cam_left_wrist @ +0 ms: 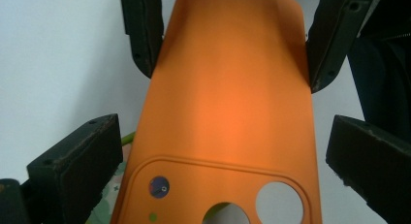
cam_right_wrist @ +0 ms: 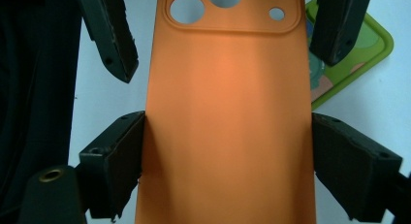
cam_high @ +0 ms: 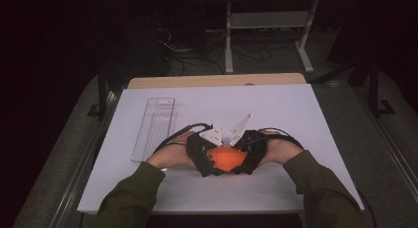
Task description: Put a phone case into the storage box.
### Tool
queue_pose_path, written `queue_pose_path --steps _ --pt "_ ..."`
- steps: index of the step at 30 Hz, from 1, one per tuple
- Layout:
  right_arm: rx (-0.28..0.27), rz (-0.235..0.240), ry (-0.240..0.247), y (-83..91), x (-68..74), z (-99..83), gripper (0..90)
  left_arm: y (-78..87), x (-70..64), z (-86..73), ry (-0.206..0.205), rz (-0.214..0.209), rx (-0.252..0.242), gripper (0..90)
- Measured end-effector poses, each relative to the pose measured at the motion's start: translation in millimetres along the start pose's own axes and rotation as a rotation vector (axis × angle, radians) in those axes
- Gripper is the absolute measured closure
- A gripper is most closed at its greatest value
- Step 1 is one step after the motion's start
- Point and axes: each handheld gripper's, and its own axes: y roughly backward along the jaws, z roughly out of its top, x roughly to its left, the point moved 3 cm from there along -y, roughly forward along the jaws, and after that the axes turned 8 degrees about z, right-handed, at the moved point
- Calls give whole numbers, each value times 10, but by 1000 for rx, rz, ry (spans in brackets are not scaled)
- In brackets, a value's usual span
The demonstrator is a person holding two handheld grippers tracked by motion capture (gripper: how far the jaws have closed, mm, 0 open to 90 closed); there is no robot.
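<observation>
High view: both grippers (cam_high: 209,161) (cam_high: 246,159) flanking orange case (cam_high: 226,159).

the phone case (cam_left_wrist: 228,98) is plain orange all over, matte, with a small dark dot near its round camera holes. the jaws of both grippers are black. under the case lies a card (cam_right_wrist: 356,54) with a bright green border and a pastel picture. the table (cam_high: 276,109) is white with a pale wooden edge. the tray (cam_high: 155,127) is clear. the sleeves (cam_high: 130,198) are olive green.
</observation>
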Motion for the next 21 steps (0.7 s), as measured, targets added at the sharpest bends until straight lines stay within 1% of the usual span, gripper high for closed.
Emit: queue_pose_path --steps 1,2,4,5,6,8,12,14,17,20,21 --pt "1 0 4 -3 0 1 156 -13 -14 0 16 -4 -7 0" --pt "2 1 8 -4 2 3 156 -17 -12 -2 8 -4 -2 0" --pt "-3 5 14 -5 8 13 156 -26 -21 -9 10 -9 10 0" --pt "-1 5 21 -4 7 14 156 -25 -7 -12 -13 -1 21 0" --pt "-6 6 25 -5 10 20 156 -27 -12 -13 -8 -6 21 2" --pt "-9 10 27 -2 20 30 156 -28 -15 -12 -13 -6 17 74" --pt "-11 13 30 -8 29 39 156 -31 -20 -14 -9 -12 15 93" --pt "-10 13 31 -10 27 37 156 -26 -14 -17 -21 -19 23 127" --pt "-11 16 32 -13 27 35 156 -32 -18 -20 -15 -26 22 132" --pt "-10 18 30 -17 29 33 155 -32 -24 -21 -21 -30 24 138" --pt "-9 20 33 -17 30 32 155 -34 -33 -17 -14 -31 16 140"
